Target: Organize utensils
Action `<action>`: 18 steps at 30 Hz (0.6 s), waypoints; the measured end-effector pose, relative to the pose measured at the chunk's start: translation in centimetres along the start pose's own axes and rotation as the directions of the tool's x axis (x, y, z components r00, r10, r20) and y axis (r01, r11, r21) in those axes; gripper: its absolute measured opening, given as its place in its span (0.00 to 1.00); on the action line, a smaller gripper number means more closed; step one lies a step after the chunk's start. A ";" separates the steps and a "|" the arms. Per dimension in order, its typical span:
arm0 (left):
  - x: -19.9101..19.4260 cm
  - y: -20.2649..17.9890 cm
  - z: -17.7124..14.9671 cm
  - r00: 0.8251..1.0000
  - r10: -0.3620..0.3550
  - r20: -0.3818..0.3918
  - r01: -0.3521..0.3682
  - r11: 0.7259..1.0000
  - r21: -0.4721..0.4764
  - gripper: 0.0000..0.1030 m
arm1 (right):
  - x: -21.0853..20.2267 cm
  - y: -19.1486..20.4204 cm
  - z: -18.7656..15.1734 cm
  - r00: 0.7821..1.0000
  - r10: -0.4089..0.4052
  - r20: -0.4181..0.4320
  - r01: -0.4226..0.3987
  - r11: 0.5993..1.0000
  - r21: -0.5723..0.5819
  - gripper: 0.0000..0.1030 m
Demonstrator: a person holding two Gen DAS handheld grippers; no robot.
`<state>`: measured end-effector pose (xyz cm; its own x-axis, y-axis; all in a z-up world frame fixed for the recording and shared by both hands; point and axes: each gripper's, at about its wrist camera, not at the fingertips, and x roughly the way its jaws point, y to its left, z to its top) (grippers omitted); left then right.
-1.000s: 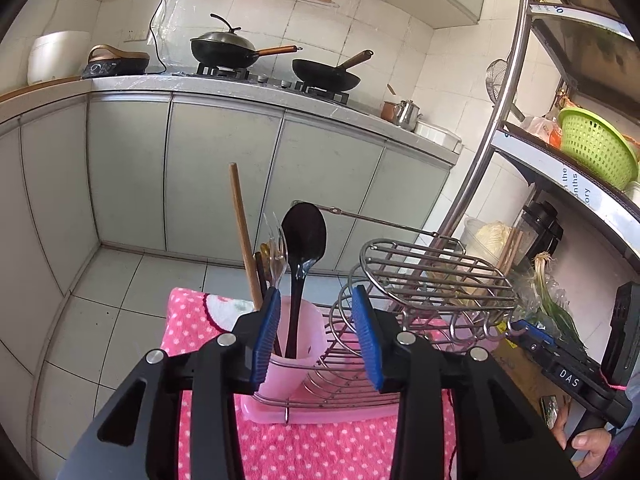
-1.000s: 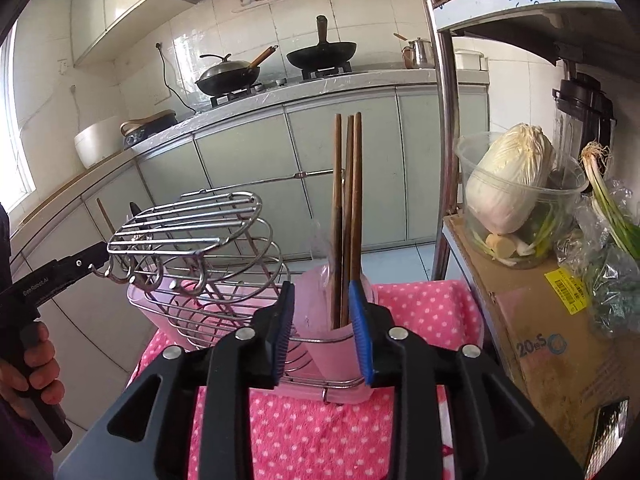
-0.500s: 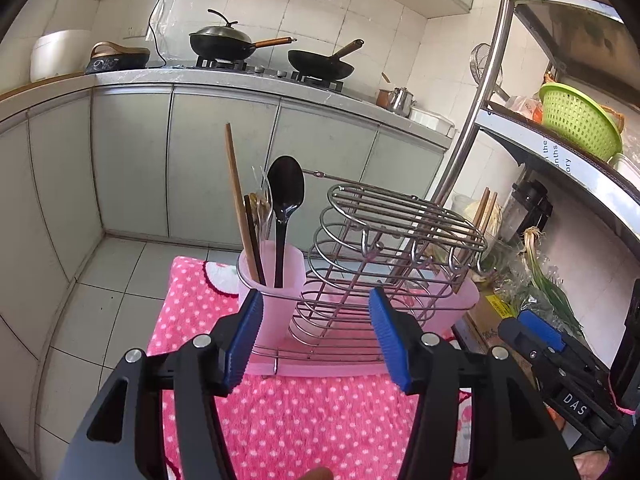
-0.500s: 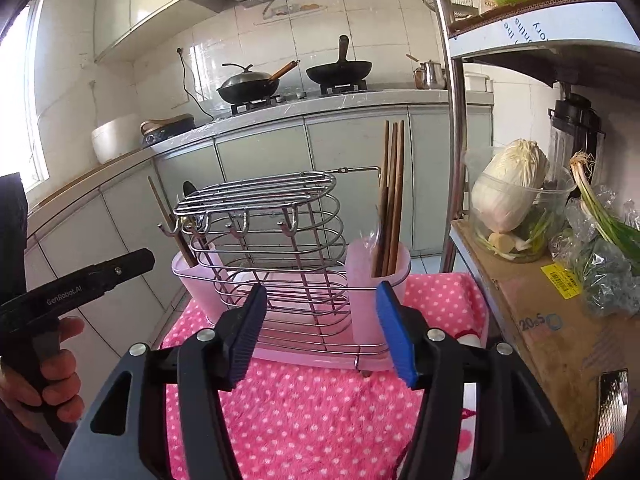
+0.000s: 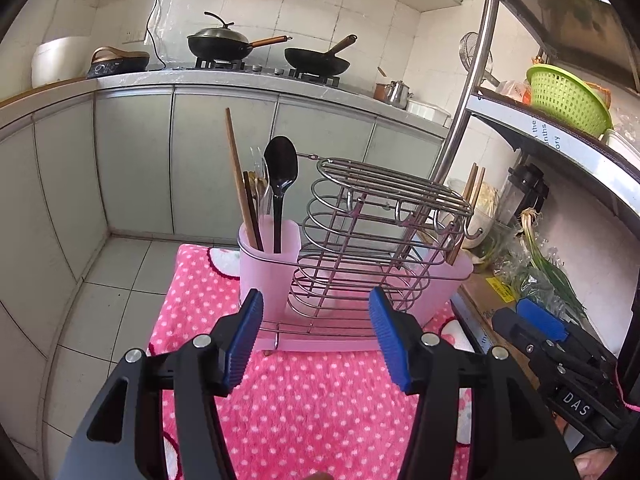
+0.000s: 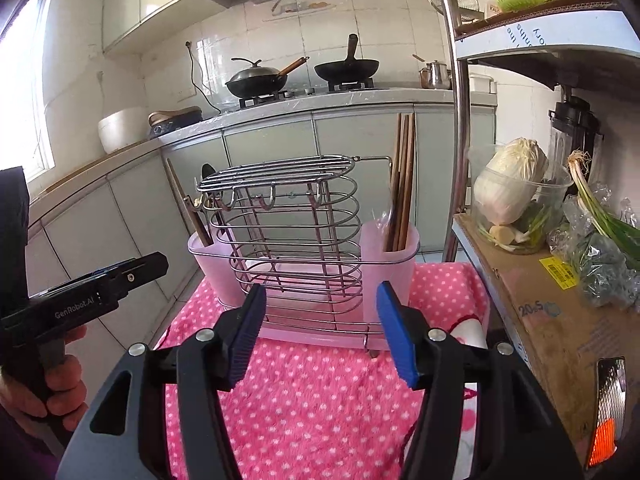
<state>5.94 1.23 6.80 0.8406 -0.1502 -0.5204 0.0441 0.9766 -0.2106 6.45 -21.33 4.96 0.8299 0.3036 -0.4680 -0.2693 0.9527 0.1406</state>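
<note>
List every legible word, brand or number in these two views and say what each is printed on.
"DAS": right gripper, on its body, left wrist view.
"GenRobot.AI": left gripper, on its side, right wrist view.
"20" and "5", with a blurred character between: cardboard box.
"the", "nths", "ory": shelf edge, words cut off.
Yellow barcode sticker: too small to read.
Upside-down print on the upper shelf board: unreadable.

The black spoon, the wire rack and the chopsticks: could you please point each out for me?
black spoon [image 5: 281, 162], left wrist view, on its bowl.
wire rack [image 6: 276, 174], right wrist view, on its top grille.
chopsticks [image 6: 404, 160], right wrist view, mid-shaft.
</note>
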 end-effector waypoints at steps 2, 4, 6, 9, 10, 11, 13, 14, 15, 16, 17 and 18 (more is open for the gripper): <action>-0.2 -0.2 -0.2 1.000 0.002 -0.001 -0.002 1.000 0.003 0.53 | -0.2 0.0 -0.1 1.000 -0.001 0.000 0.001 1.000 0.004 0.56; -0.3 -0.4 -0.4 1.000 0.005 -0.002 -0.005 1.000 0.010 0.53 | -0.3 -0.1 -0.3 1.000 -0.002 0.000 0.002 1.000 0.009 0.56; -0.6 -0.7 -0.6 1.000 0.006 0.004 -0.006 1.000 0.019 0.53 | -0.4 -0.1 -0.4 1.000 -0.003 0.000 0.003 1.000 0.012 0.56; -0.7 -1.1 -0.9 1.000 0.006 0.004 -0.006 0.999 0.031 0.52 | -0.5 0.0 -0.6 1.000 -0.004 -0.004 0.004 1.000 0.008 0.56; -0.7 -1.2 -1.0 1.000 0.005 0.003 -0.005 0.999 0.034 0.52 | -0.6 0.0 -0.7 1.000 -0.004 -0.003 0.004 1.000 0.007 0.56; -0.8 -1.3 -1.1 1.000 0.003 0.002 -0.003 0.999 0.036 0.52 | -0.7 0.1 -0.7 1.000 -0.004 -0.002 0.004 1.000 0.006 0.56; -0.8 -1.4 -1.2 1.000 -0.001 -0.001 0.001 0.999 0.039 0.52 | -0.7 0.1 -0.8 1.000 -0.004 -0.001 0.004 1.000 0.007 0.56; -0.8 -1.5 -1.3 1.000 -0.003 -0.002 0.003 0.999 0.040 0.52 | -0.7 0.1 -0.8 1.000 -0.003 -0.001 0.003 1.000 0.008 0.56; -0.8 -1.6 -1.3 1.000 -0.004 -0.002 0.004 0.999 0.042 0.52 | -0.8 0.1 -0.9 1.000 -0.001 -0.001 0.001 1.000 0.010 0.56; -0.9 -1.6 -1.4 1.000 -0.005 -0.002 0.005 0.999 0.044 0.52 | -0.8 0.1 -0.9 1.000 0.000 -0.001 0.000 1.000 0.011 0.56; -0.9 -1.7 -1.4 1.000 -0.006 -0.002 0.006 0.999 0.045 0.52 | -0.8 0.1 -1.0 1.000 0.000 -0.001 0.000 1.000 0.011 0.56; -0.9 -1.7 -1.4 1.000 -0.007 -0.002 0.008 0.999 0.047 0.52 | -0.8 0.1 -1.0 1.000 0.000 -0.001 0.000 1.000 0.011 0.56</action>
<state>4.37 -0.54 6.44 0.8389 -0.1579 -0.5208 0.0756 0.9815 -0.1757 5.26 -21.47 4.52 0.8296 0.3035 -0.4687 -0.2638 0.9528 0.1500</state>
